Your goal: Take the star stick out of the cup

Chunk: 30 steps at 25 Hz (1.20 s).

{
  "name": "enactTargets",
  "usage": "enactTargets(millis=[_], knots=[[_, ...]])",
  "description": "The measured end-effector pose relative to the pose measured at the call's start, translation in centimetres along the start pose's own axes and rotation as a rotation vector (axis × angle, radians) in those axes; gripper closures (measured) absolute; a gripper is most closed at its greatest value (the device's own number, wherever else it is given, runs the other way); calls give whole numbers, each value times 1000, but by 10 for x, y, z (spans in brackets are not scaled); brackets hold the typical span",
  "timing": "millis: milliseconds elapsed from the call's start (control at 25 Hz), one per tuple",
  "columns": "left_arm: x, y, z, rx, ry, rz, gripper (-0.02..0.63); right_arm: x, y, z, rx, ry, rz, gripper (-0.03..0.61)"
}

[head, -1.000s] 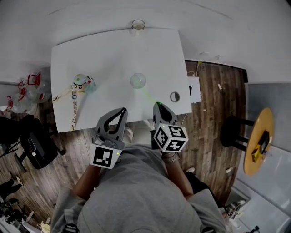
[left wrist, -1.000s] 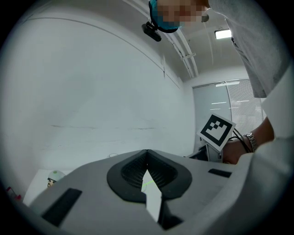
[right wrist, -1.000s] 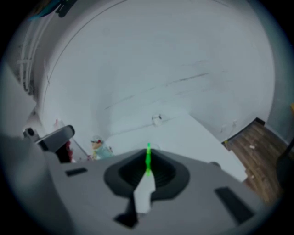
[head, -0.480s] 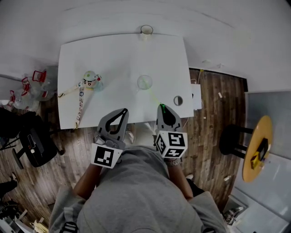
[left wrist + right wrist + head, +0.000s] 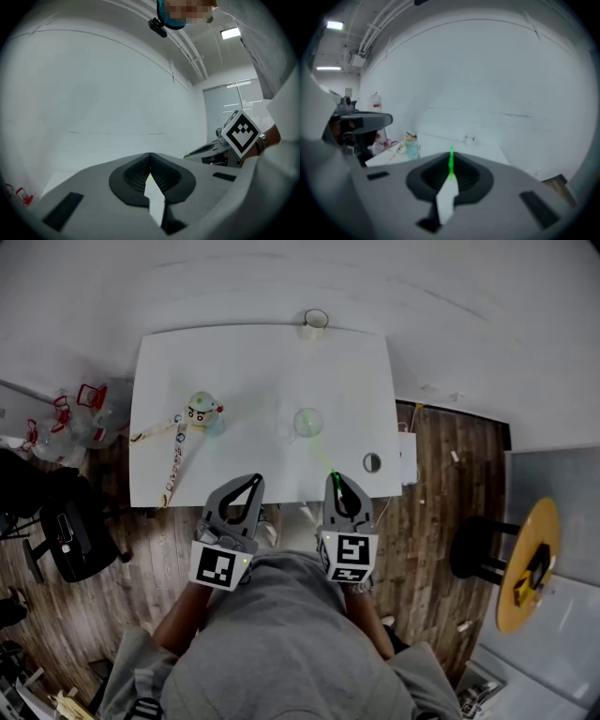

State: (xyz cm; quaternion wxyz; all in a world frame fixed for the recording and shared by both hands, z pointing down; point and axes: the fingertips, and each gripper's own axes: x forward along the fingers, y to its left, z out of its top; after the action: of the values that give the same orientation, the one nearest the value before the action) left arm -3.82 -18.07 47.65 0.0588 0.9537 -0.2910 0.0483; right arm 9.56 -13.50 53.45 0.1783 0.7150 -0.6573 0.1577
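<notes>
Right tongs (image 5: 451, 155) were closed on the thin green star stick (image 5: 451, 165), pinched at the very tips. Left tongs (image 5: 150, 154) were closed with nothing gripped, held level with the right pair at the near edge of the counter (image 5: 244, 362). From the head view the stick's long axis ran from the right tips diagonally away and slightly left, its far end reaching the near rim of the clear cup (image 5: 307, 422). Whether that end was inside the cup could not be told, and the star could not be made out. In the right gripper view the stick stood out beyond the tips, roughly in line with the jaws. Judgement: the withdrawal is best made along the stick's own axis, up and back, with the pinch held firm, so that the light cup is not dragged or tipped. The left tongs lay well apart from the cup.
</notes>
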Motion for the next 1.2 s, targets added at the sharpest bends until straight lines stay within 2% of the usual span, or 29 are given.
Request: enactTargets(millis=[640, 1200], knots=[[-12, 11, -9, 15, 1, 70, 582, 0, 18, 9, -99, -44, 22, 534], [-13, 19, 17, 61, -52, 114, 581, -11, 13, 45, -134, -127, 9, 534]])
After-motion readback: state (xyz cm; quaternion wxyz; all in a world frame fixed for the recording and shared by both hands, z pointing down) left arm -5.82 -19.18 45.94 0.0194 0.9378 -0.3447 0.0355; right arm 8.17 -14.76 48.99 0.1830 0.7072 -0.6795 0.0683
